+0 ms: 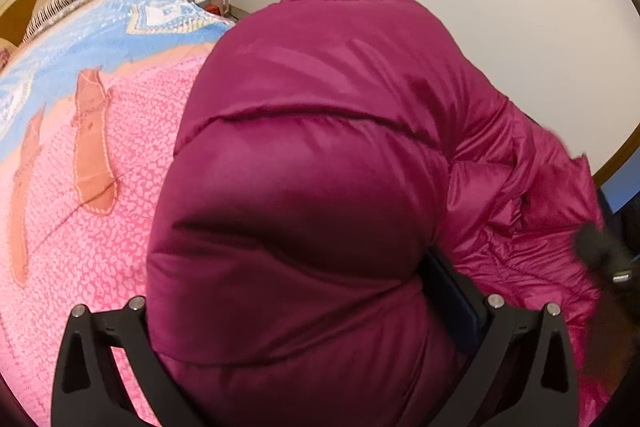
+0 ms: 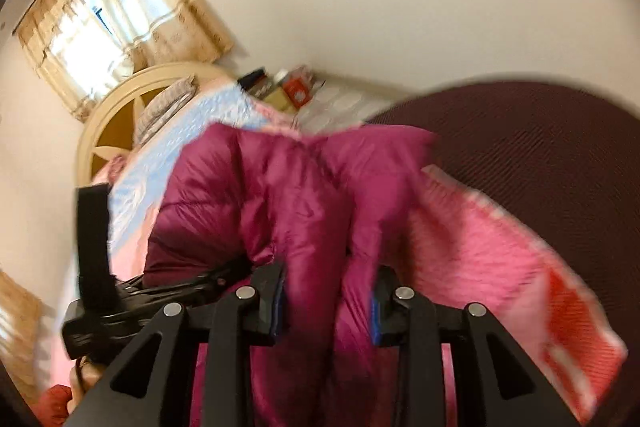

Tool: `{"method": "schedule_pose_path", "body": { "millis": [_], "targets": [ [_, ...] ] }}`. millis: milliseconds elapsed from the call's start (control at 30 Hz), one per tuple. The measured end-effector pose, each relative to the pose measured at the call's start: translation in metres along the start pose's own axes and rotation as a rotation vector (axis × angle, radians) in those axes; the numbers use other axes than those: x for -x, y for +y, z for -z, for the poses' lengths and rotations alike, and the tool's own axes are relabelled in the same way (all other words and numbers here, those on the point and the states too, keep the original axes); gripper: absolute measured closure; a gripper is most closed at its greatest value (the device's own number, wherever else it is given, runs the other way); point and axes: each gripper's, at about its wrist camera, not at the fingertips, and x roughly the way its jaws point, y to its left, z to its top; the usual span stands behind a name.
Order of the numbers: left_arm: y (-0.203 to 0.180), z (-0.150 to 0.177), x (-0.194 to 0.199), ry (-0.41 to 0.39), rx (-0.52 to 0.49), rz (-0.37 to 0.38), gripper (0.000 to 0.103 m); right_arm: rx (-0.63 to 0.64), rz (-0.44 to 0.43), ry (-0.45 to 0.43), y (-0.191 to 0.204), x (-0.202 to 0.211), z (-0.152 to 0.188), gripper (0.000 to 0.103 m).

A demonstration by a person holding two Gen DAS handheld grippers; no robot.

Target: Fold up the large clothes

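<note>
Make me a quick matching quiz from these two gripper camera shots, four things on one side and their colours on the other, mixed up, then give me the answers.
Things:
1. puffer jacket
2. blanket
3. headboard
4. curtain

Colours:
A. cream frame with brown panels
B. pale beige, patterned
C. magenta
D. pink with a light blue area

Pairs: 1-C, 2-D, 3-A, 4-B

The right gripper is shut on a fold of the puffer jacket, and the jacket bulges between the fingers of the left gripper.
</note>
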Motion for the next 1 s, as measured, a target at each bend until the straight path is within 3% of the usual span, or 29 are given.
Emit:
{"method": "schedule_pose_path", "body": {
  "millis": [100, 167, 267, 333, 400, 500, 767, 1000],
  "targets": [
    [-0.007, 0.003, 0.004, -0.013, -0.018, -0.028, 0.0, 0.026, 0.033, -0.055, 0.014, 0.022, -0.008, 0.071],
    [-0.01, 0.005, 0.008, -0.017, -0.02, -0.032, 0.0, 0.039, 0.01, -0.064, 0.024, 0.028, -0.011, 0.071],
    [-0.012, 0.006, 0.01, -0.019, -0.02, -0.034, 0.0, 0.044, 0.02, 0.01, 0.034, 0.01, -0.007, 0.071],
    [-0.014, 0.007, 0.012, -0.022, -0.02, -0.036, 0.0, 0.016, 0.072, 0.066, 0.031, -0.011, -0.001, 0.071],
    [-0.016, 0.008, 0.014, -0.024, -0.017, -0.038, 0.0, -0.019, 0.119, 0.097, 0.023, -0.029, 0.003, 0.071],
    [-0.017, 0.01, 0.016, -0.023, -0.014, -0.044, 0.0, -0.06, 0.12, 0.127, 0.011, -0.051, 0.011, 0.072],
    [-0.016, 0.011, 0.016, -0.017, 0.0, -0.062, 0.0, 0.068, 0.162, 0.07, 0.018, -0.07, 0.026, 0.072],
    [-0.003, 0.013, 0.021, 0.007, 0.017, -0.023, 0.0, 0.094, 0.195, 0.073, 0.026, -0.077, 0.026, 0.072]
  ]
}}
